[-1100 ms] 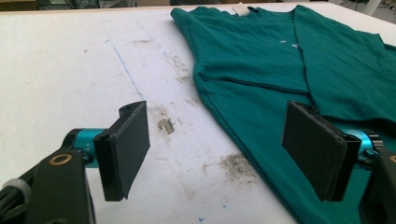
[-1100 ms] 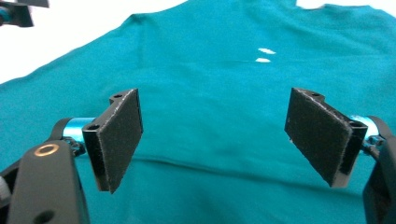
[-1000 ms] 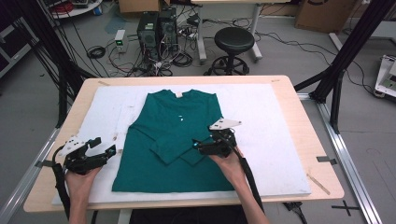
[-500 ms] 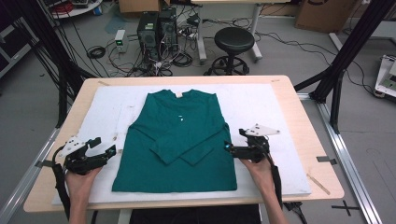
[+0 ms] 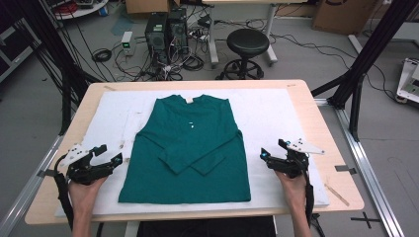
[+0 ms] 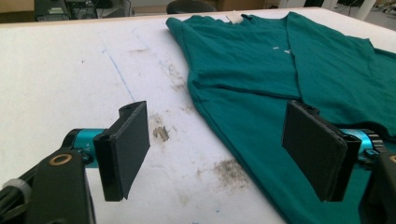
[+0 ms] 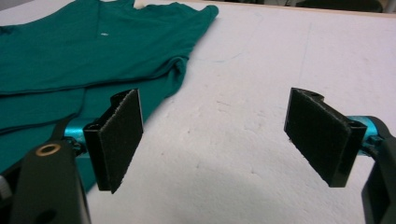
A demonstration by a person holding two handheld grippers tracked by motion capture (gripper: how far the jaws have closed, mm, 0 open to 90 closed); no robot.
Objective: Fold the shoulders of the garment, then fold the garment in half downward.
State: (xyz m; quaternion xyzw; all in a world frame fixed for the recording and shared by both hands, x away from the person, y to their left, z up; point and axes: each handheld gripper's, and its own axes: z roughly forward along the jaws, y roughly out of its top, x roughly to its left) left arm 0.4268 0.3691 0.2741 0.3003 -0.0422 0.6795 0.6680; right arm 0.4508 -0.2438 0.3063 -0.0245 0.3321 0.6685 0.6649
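Green shirt (image 5: 190, 143): lies flat at the centre of the high view, collar toward the top of the frame, hem toward the bottom; both sleeves are folded in and cross over the lower front.
Shirt in left gripper view (image 6: 280, 79): fills the upper right of the frame, its edge running down toward the bottom centre.
Shirt in right gripper view (image 7: 84, 60): takes the upper left of the frame, one folded sleeve edge ending near the top centre.
White mat (image 5: 276, 113): covers most of the table under the shirt; stained with grey smudges beside the shirt in the left gripper view.
Table (image 5: 316, 118): pale wood, its rim showing around the mat.
Left gripper (image 5: 106, 157): at lower left of the high view, just beside the shirt's lower left edge, over the mat; jaws spread wide with nothing between them. In its own view one jaw stands over bare mat, the other over the cloth.
Right gripper (image 5: 273, 149): at lower right of the high view, near the shirt's right edge but apart from it; jaws likewise spread wide, holding nothing, bare mat between them.
Stool (image 5: 247, 42): black, on the floor beyond the table at top centre.
Computer towers (image 5: 165, 29): on the floor at upper left of centre, cables around them.
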